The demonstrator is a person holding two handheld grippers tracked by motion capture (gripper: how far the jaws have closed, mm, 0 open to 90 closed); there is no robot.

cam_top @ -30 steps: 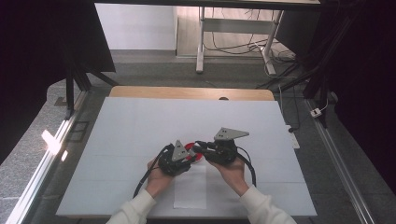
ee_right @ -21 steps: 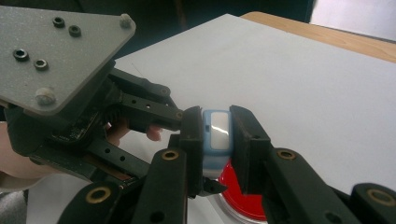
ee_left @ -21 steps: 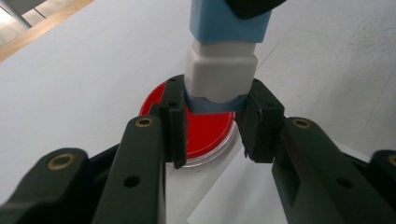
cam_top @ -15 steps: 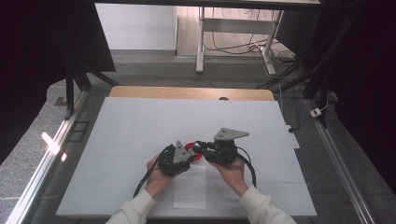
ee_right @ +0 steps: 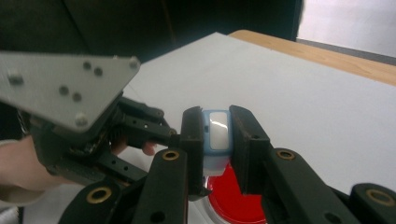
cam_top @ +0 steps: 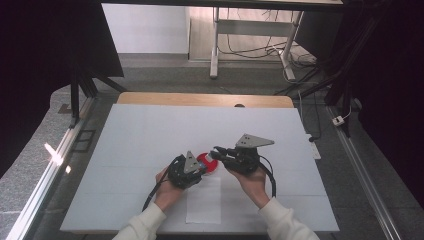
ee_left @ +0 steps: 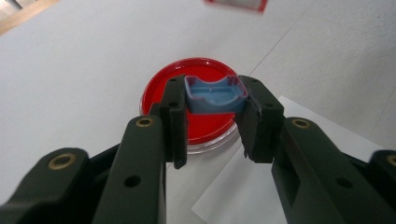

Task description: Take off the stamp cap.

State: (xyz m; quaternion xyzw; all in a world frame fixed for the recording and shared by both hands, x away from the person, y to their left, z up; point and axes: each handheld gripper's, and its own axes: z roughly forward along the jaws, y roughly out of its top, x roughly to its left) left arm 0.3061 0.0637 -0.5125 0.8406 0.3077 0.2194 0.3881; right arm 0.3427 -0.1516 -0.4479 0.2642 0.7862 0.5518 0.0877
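Observation:
A round red dish (cam_top: 208,163) lies on the white table between my two grippers. My left gripper (ee_left: 215,89) is shut on a small blue tray-shaped piece (ee_left: 215,99) and holds it just above the red dish (ee_left: 161,95). In the high view the left gripper (cam_top: 199,170) is at the dish's near left. My right gripper (ee_right: 216,116) is shut on a small white and pale blue block (ee_right: 215,130) over the red dish (ee_right: 233,198). From above, the right gripper (cam_top: 216,152) points left at the dish's far right.
A white sheet of paper (cam_top: 204,200) lies on the table (cam_top: 145,135) just in front of the dish. A wooden strip (cam_top: 200,99) runs along the far edge. A blurred red and white thing (ee_left: 236,3) shows at the top of the left gripper view.

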